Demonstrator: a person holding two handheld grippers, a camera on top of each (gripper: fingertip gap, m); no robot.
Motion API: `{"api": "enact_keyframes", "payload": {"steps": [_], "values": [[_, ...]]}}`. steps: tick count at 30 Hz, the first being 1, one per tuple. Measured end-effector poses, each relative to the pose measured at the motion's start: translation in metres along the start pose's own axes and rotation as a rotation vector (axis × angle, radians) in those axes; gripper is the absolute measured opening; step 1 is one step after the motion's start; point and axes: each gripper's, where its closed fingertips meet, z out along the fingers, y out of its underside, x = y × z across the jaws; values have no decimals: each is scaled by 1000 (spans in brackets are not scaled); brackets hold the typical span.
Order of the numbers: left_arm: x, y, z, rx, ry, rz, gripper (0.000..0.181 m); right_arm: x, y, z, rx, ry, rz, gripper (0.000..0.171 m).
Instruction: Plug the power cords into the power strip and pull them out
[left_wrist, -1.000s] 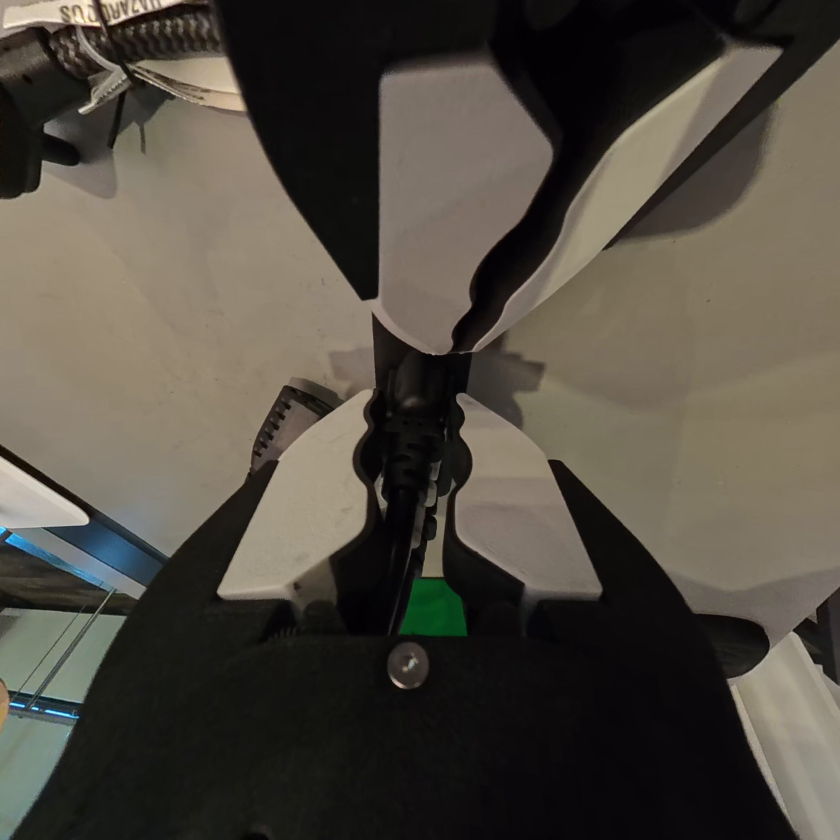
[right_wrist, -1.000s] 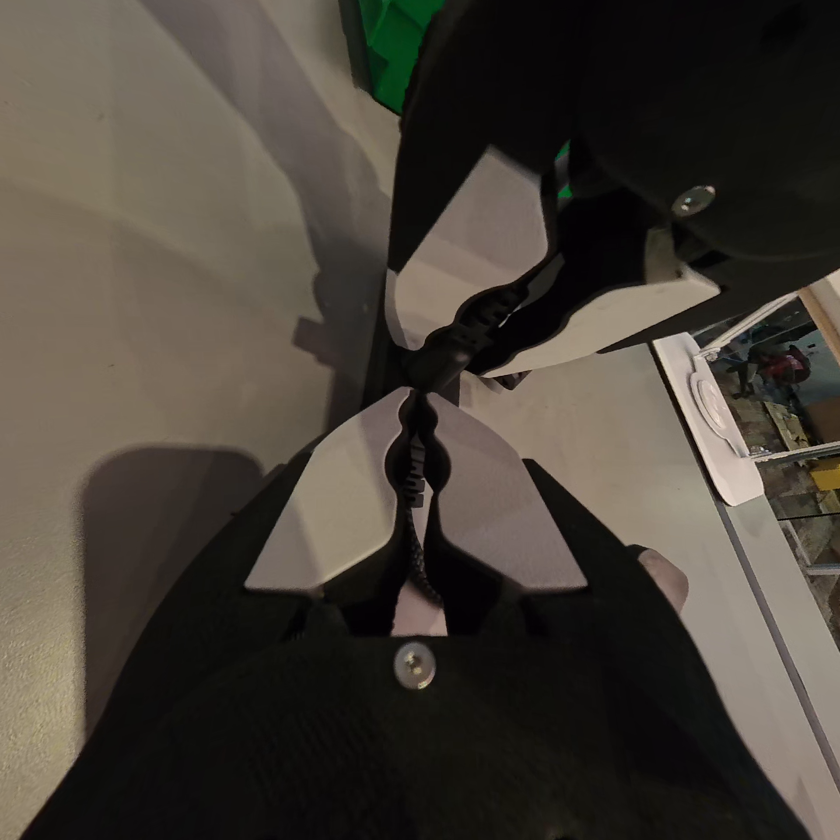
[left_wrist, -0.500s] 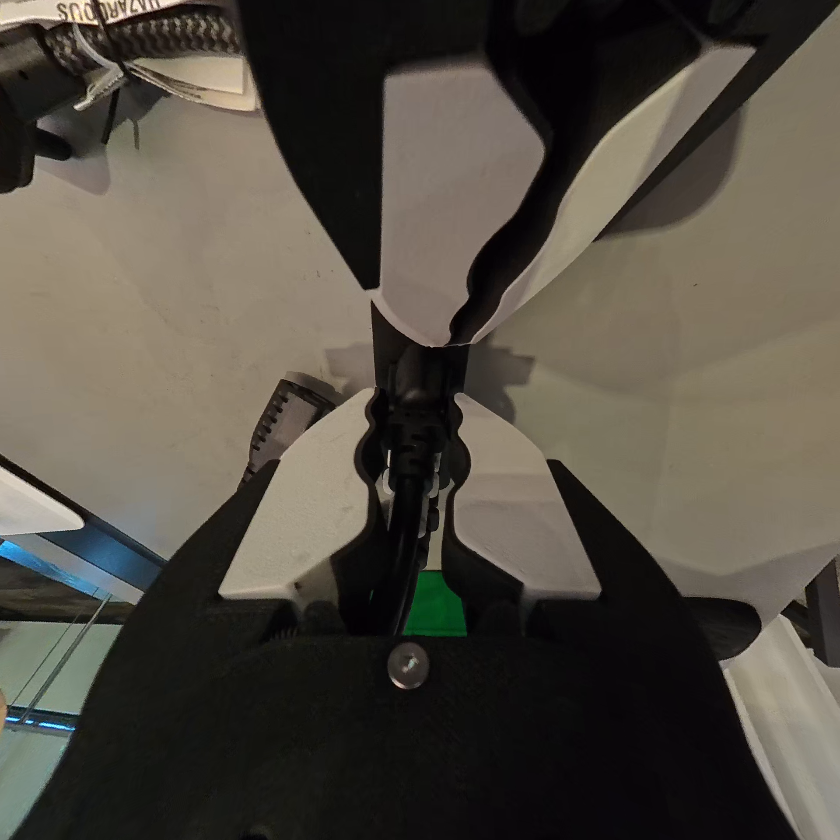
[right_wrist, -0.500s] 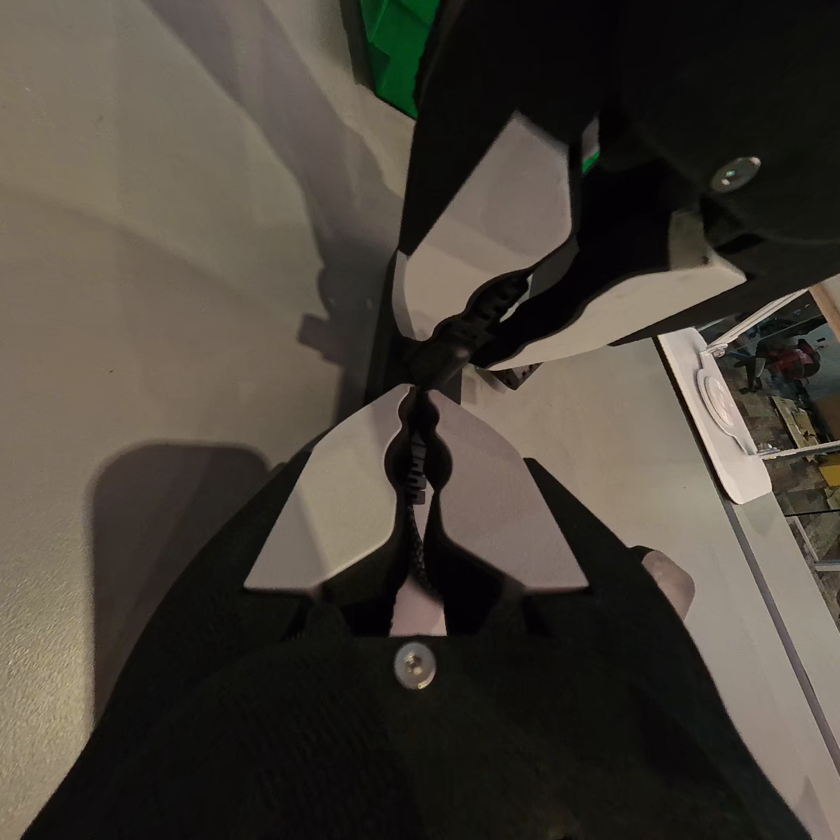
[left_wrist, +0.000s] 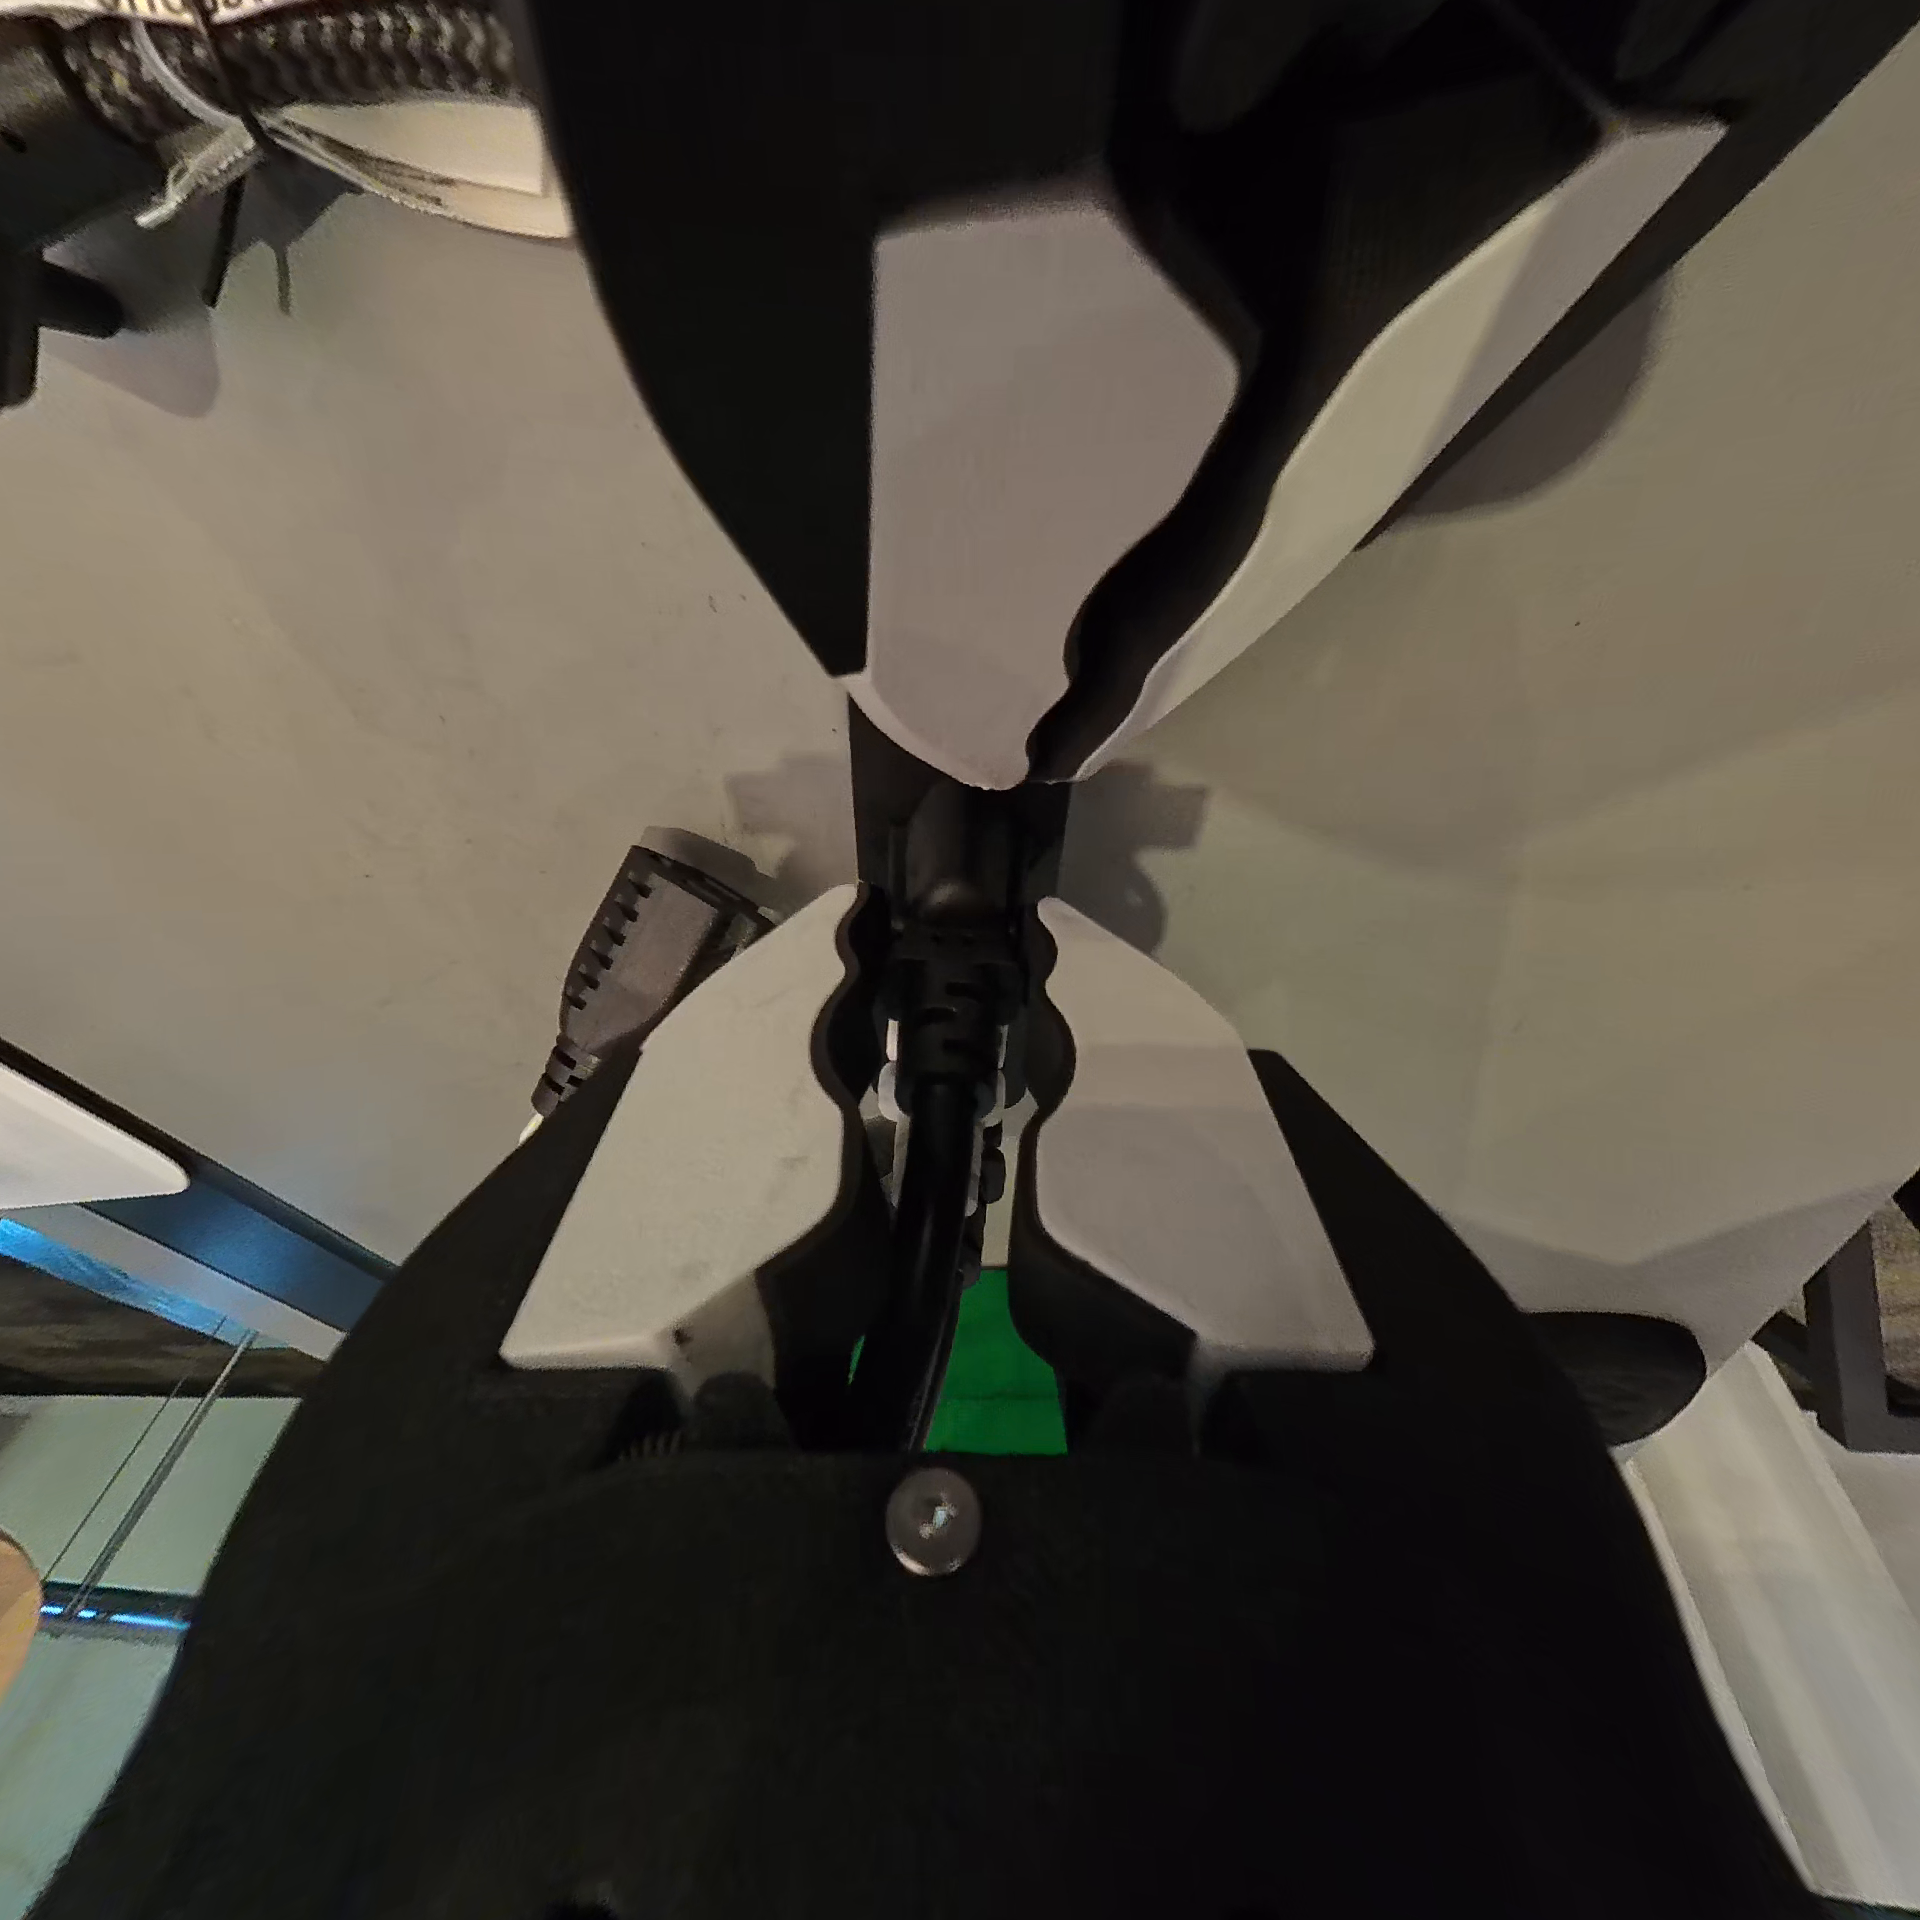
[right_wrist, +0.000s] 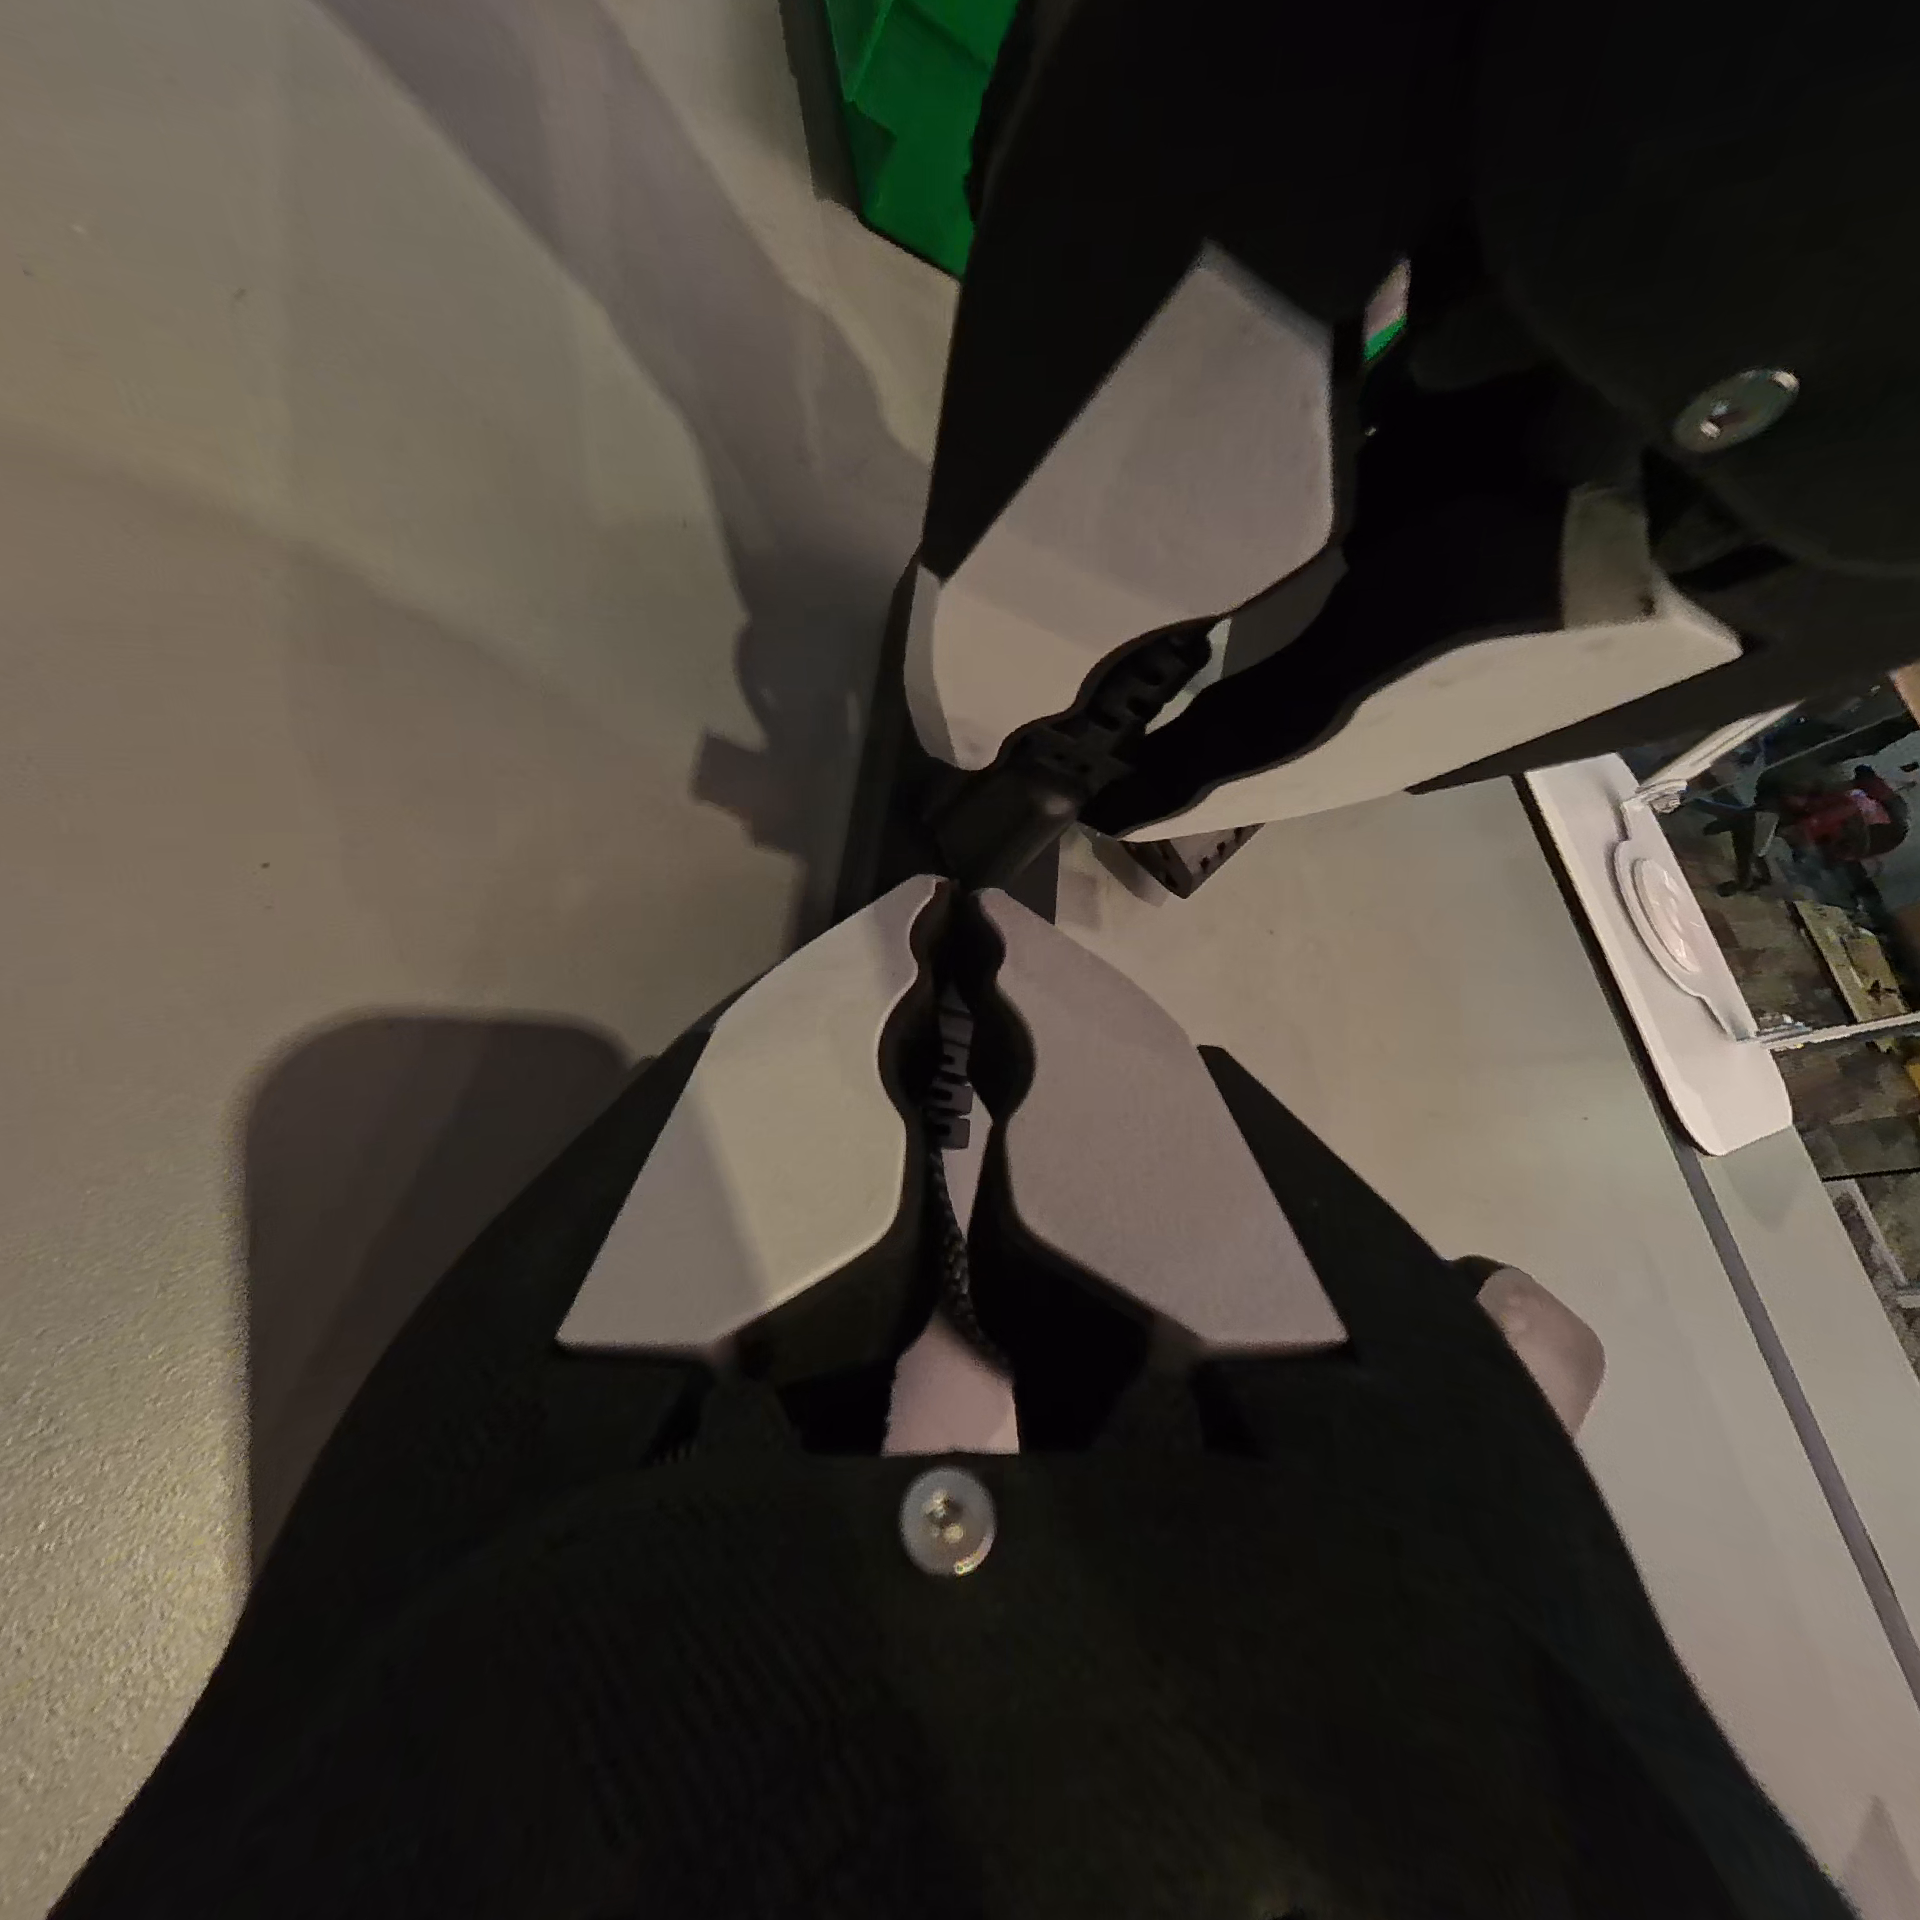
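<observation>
1. Table (left_wrist: 312, 644): pale grey surface fills both views. Its edge runs along the right side of the right wrist view, with a white plate-like fitting (right_wrist: 1662, 935) sitting on that edge.
2. Left gripper (left_wrist: 940, 914): fingers pressed onto the ribbed black plug (left_wrist: 951, 935) of a smooth black power cord (left_wrist: 920, 1195), pinching it.
3. Right gripper (right_wrist: 961, 909): fingers closed on the ribbed plug end of a braided cord (right_wrist: 951, 1216). The tips of the two grippers almost meet head-on.
4. Power strip (right_wrist: 1195, 847): only a small dark socketed piece shows just beside the left fingers in the right wrist view. Whether either plug is seated, I cannot tell.
5. Spare grey plug (left_wrist: 649, 956) lies on the table just left of the left gripper. A braided cord bundle (left_wrist: 312, 62) with a white tag sits at the far top left.
6. Judgement, step in hand: a plug is being worked at the socket. Keep the pull or push straight along the prong axis, grip on the ribbed body, not the cord. Twisting risks bending the prongs.
7. Room: open table to the left. Crowded centre, so back one gripper out before swinging, and stay clear of the right edge.
</observation>
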Motion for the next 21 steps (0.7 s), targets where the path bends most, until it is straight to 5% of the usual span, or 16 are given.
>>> {"api": "enact_keyframes", "payload": {"steps": [21], "values": [[-1, 0, -1, -151, 29, 58, 23, 1, 1, 0, -24, -10, 42, 5]]}}
